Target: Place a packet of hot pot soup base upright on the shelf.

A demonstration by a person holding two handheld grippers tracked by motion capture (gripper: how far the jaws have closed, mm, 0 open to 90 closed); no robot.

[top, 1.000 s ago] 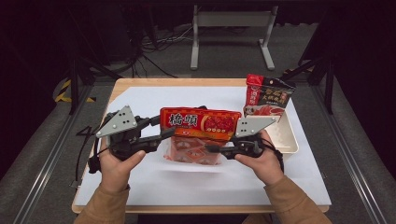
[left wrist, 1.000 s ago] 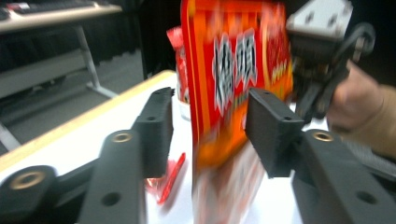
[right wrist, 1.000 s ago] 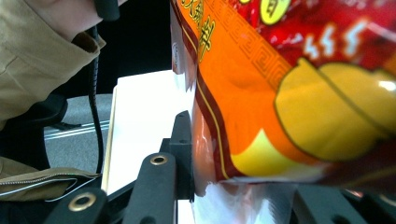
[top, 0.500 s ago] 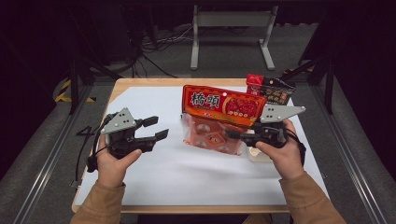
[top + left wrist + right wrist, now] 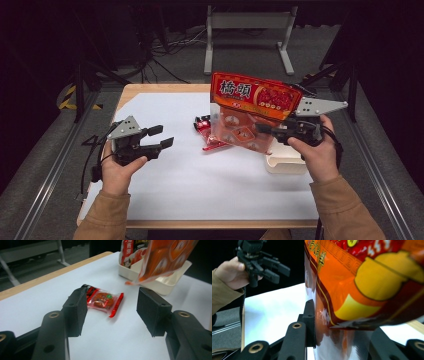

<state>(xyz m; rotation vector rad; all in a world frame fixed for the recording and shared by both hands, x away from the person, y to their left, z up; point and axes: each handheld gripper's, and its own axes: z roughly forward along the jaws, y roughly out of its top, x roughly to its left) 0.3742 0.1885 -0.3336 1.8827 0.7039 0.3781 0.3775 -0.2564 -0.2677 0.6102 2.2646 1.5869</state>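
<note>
Since half a second ago the orange snack bag (image 5: 252,112) has risen higher off the white sheet (image 5: 190,175), and small red packets (image 5: 207,132) have come to lie on the sheet beneath it. At the left, the left gripper (image 5: 160,137) hovers over the sheet with its jaws wide apart and nothing between them, pointing toward a red packet (image 5: 103,300). At the right, the right gripper (image 5: 262,129) is clamped on the bag's lower edge, holding it tilted in the air just beside the cream tray (image 5: 285,162).
</note>
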